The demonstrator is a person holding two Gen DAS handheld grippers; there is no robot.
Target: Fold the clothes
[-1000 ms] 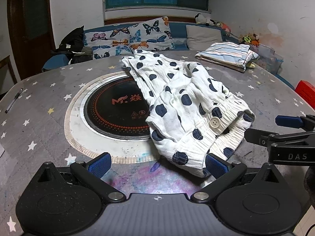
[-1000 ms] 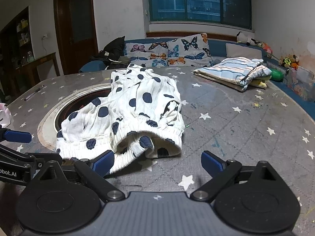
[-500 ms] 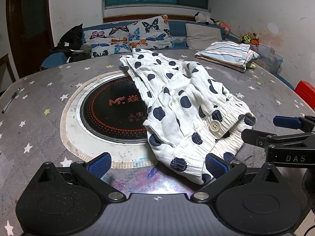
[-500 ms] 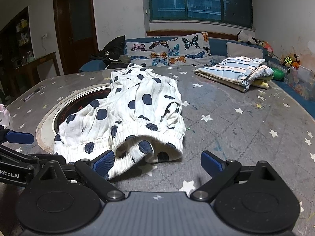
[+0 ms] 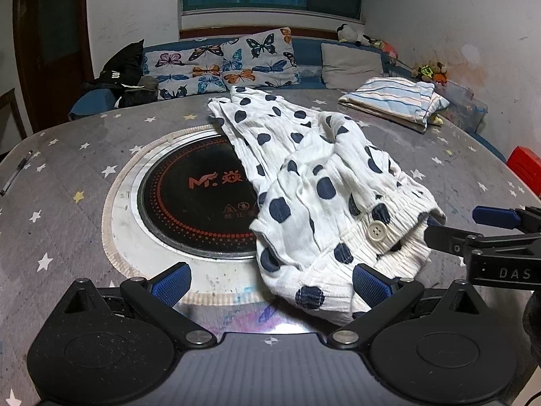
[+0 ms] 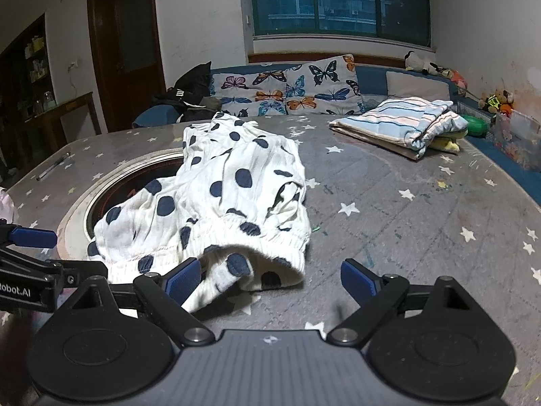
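White trousers with navy polka dots (image 5: 314, 186) lie crumpled on the grey star-patterned table (image 5: 61, 169), partly over the round black cooktop (image 5: 196, 203). The elastic waistband with a white button (image 5: 377, 230) faces me. My left gripper (image 5: 270, 284) is open, just short of the waistband's near left corner, its right pad (image 5: 367, 286) against the cloth. My right gripper (image 6: 270, 279) is open in front of the gaping waistband (image 6: 250, 247) of the trousers (image 6: 230, 186), its left pad (image 6: 182, 277) at the hem. Each gripper also shows in the other's view, the right one (image 5: 487, 237) and the left one (image 6: 30, 257).
A folded striped cloth (image 6: 402, 125) lies at the table's far right. A pen (image 5: 13, 176) lies at the far left. A sofa with butterfly cushions (image 6: 287, 88) and a black bag (image 5: 121, 67) stands behind. A red object (image 5: 527, 169) sits off the right edge.
Both grippers have moved slightly closer to the waistband and stayed open. The trousers have not moved on the table.
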